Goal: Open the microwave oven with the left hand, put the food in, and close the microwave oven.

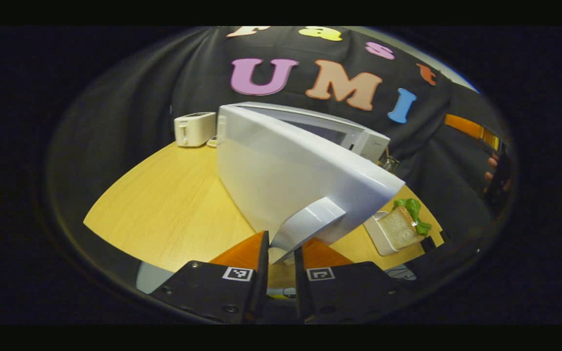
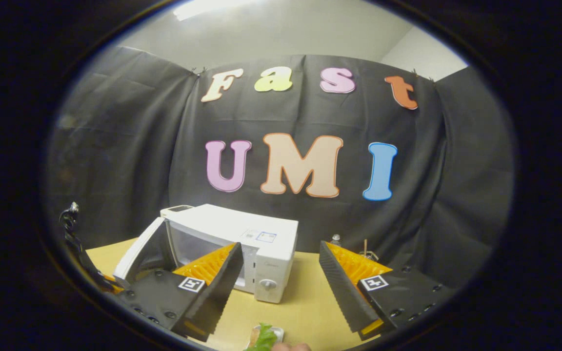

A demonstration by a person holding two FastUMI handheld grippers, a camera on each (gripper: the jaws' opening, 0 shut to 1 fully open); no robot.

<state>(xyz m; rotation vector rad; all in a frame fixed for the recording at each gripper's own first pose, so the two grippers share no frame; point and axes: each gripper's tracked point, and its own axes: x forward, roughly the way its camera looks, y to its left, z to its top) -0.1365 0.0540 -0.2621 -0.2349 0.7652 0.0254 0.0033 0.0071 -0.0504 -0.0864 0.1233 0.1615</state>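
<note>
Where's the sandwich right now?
In the left gripper view the sandwich sits in a white dish on the wooden table, low on the right, just past the open microwave door.

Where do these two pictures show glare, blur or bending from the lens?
Left gripper view: soft glare on the microwave door and its handle; the table edge curves. Right gripper view: a bright ceiling light washes out at the top; the sandwich is blurred.
</note>
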